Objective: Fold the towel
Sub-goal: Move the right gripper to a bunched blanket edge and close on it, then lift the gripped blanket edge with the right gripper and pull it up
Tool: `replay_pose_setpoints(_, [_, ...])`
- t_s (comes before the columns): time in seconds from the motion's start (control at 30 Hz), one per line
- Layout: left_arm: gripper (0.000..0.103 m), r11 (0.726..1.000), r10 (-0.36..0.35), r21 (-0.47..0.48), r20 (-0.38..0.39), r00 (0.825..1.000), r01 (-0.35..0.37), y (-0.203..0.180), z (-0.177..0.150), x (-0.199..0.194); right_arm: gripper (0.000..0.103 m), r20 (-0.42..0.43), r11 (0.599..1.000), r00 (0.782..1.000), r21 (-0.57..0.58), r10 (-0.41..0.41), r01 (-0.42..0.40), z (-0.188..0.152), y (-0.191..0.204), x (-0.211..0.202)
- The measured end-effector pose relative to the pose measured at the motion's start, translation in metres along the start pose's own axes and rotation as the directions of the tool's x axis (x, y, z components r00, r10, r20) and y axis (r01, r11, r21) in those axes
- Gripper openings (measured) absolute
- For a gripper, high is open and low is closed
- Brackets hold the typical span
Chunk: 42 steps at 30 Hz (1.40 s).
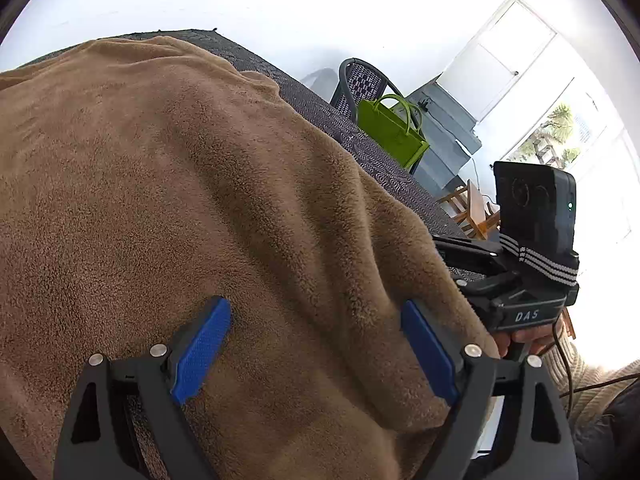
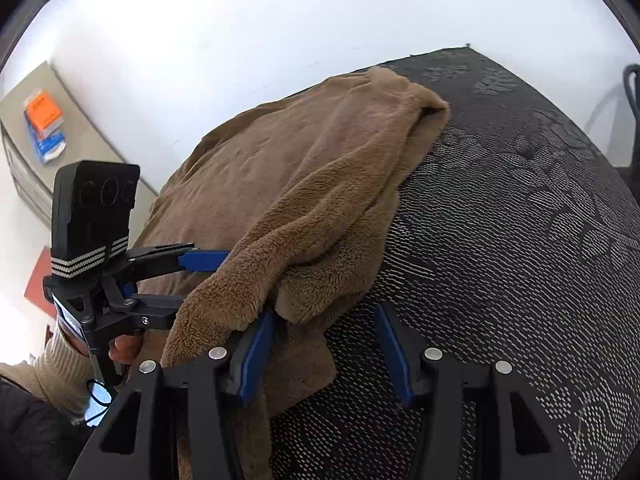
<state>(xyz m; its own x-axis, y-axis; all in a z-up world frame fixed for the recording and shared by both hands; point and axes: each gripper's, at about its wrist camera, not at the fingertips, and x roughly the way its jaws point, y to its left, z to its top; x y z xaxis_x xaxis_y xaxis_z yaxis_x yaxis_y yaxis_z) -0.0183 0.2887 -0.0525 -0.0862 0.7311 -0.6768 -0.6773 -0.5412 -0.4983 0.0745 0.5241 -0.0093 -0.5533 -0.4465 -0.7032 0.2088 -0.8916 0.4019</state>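
A brown fleece towel covers most of the dark patterned table. In the right wrist view the towel is rumpled, with a thick fold piled at its near right edge. My left gripper hovers open over the towel's flat middle, its blue pads wide apart with nothing gripped. My right gripper is at the towel's near corner. A flap of cloth lies between its jaws against the left pad, while the right pad stands apart over bare table. The left tool's blue finger reaches under the fold.
A green bag sits beyond the table's right edge by a dark chair and a grey cabinet. A wooden stool stands lower right. A shelf holds an orange box. A cream sleeve holds the left tool.
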Motion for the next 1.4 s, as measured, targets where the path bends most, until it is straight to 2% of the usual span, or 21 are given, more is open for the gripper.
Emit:
replay_pose_setpoints(0.07, [0.09, 1.0, -0.006, -0.004, 0.002, 1.0, 0.006, 0.001, 0.0, 0.0, 0.026, 0.0, 0.999, 0.999, -0.007, 0.044, -0.044, 0.001, 0.003, 0.001])
replay_pose_setpoints(0.13, [0.09, 1.0, -0.01, -0.008, 0.003, 1.0, 0.011, 0.002, 0.0, 0.0, 0.02, 0.007, 0.998, 0.998, -0.023, 0.054, -0.054, -0.001, 0.008, -0.001])
replay_pose_setpoints(0.27, [0.09, 1.0, -0.019, -0.013, 0.006, 1.0, 0.019, 0.004, 0.0, -0.001, 0.014, 0.042, 0.999, 0.999, -0.019, 0.029, -0.028, -0.004, 0.009, -0.01])
replay_pose_setpoints(0.37, [0.09, 1.0, -0.023, -0.015, 0.007, 1.0, 0.023, 0.005, -0.001, -0.002, 0.009, 0.11, 1.0, 0.994, 0.03, -0.009, 0.006, -0.006, 0.002, -0.03])
replay_pose_setpoints(0.53, [0.09, 0.999, -0.028, -0.017, 0.008, 1.0, 0.028, 0.005, -0.002, -0.002, 0.009, 0.226, 0.988, 0.969, 0.139, -0.101, 0.071, -0.008, -0.016, -0.071])
replay_pose_setpoints(0.6, [0.09, 0.999, -0.03, -0.017, 0.009, 0.999, 0.031, 0.005, -0.002, -0.002, 0.009, 0.229, 0.984, 0.968, 0.166, -0.103, 0.065, -0.006, -0.025, -0.074])
replay_pose_setpoints(0.7, [0.09, 0.999, -0.031, -0.018, 0.01, 0.999, 0.031, 0.006, -0.003, -0.003, 0.011, 0.201, 0.975, 0.978, 0.22, -0.054, 0.009, -0.006, -0.04, -0.066])
replay_pose_setpoints(0.73, [0.09, 0.999, -0.031, -0.018, 0.011, 0.999, 0.031, 0.006, -0.003, -0.003, 0.018, 0.189, 0.972, 0.981, 0.235, -0.044, -0.001, -0.008, -0.042, -0.061])
replay_pose_setpoints(0.8, [0.09, 0.999, -0.03, -0.019, 0.011, 0.999, 0.031, 0.006, -0.003, -0.003, 0.037, 0.177, 0.974, 0.984, 0.226, -0.026, -0.015, -0.008, -0.039, -0.053])
replay_pose_setpoints(0.83, [0.09, 0.999, -0.03, -0.019, 0.012, 0.999, 0.031, 0.006, -0.003, -0.003, 0.06, 0.177, 0.976, 0.984, 0.217, -0.018, -0.021, -0.007, -0.036, -0.049])
replay_pose_setpoints(0.87, [0.09, 0.999, -0.03, -0.019, 0.012, 0.999, 0.03, 0.006, -0.003, -0.003, 0.073, 0.177, 0.978, 0.984, 0.207, -0.011, -0.026, -0.006, -0.033, -0.046])
replay_pose_setpoints(1.1, [0.09, 0.999, -0.037, -0.025, 0.017, 0.999, 0.038, 0.007, -0.004, -0.003, 0.07, 0.135, 0.985, 0.991, 0.17, -0.014, -0.009, 0.001, -0.022, -0.028])
replay_pose_setpoints(1.23, [0.09, 0.999, -0.042, -0.029, 0.02, 0.999, 0.042, 0.007, -0.004, -0.003, 0.069, 0.073, 0.988, 0.997, 0.146, 0.038, -0.049, 0.004, -0.013, -0.008])
replay_pose_setpoints(1.33, [0.09, 0.998, -0.048, -0.034, 0.023, 0.999, 0.049, 0.008, -0.004, -0.004, 0.069, 0.059, 0.989, 0.997, 0.14, 0.049, -0.057, 0.009, -0.01, 0.001])
replay_pose_setpoints(1.4, [0.09, 0.998, -0.052, -0.037, 0.024, 0.998, 0.053, 0.009, -0.005, -0.005, 0.055, 0.046, 0.987, 0.995, 0.135, 0.086, -0.092, 0.012, -0.011, 0.004])
